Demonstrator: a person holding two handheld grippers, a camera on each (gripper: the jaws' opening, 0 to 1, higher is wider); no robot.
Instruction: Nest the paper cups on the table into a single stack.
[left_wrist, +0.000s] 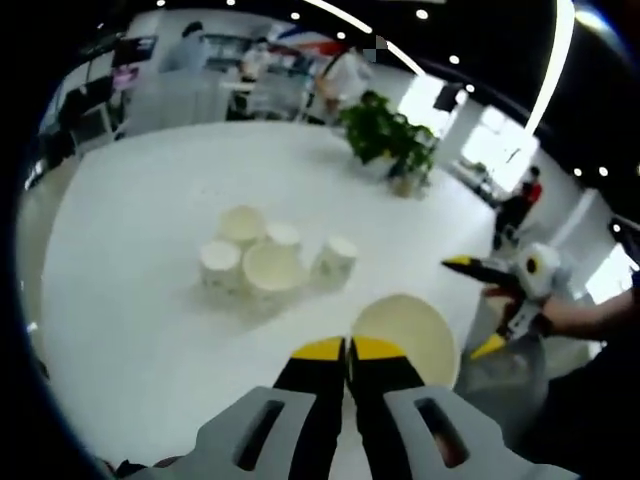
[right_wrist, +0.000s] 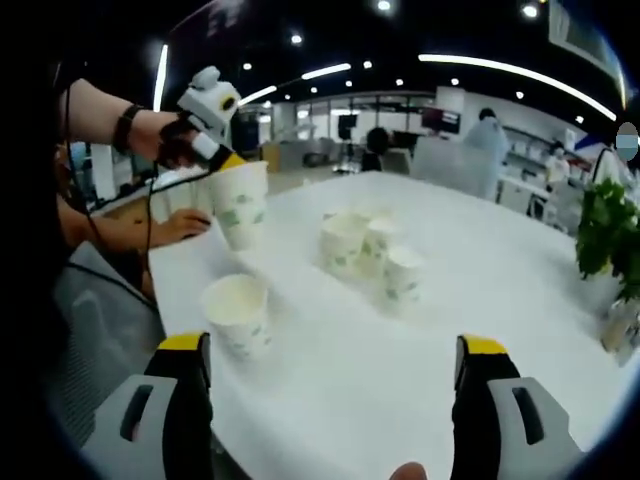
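Note:
Several white paper cups (left_wrist: 272, 270) stand bunched together mid-table, open ends up; the same cluster (right_wrist: 365, 250) sits ahead in the right gripper view. My left gripper (left_wrist: 348, 348) is shut on the rim of one paper cup (left_wrist: 408, 335), held up off the table. From the right gripper view that held cup (right_wrist: 240, 205) hangs below the left gripper (right_wrist: 228, 162) at upper left. A single cup (right_wrist: 238, 312) stands upright near the table's edge, just ahead of my right gripper's left jaw. My right gripper (right_wrist: 333, 350) is wide open and holds nothing; it also enters the left gripper view (left_wrist: 473, 305).
The white table (left_wrist: 150, 300) is round and wide. A potted plant (left_wrist: 390, 135) stands at its far side, and the plant (right_wrist: 605, 230) also sits at the right edge of the right gripper view. People stand and walk in the background. A hand (right_wrist: 185, 228) rests on the table's edge.

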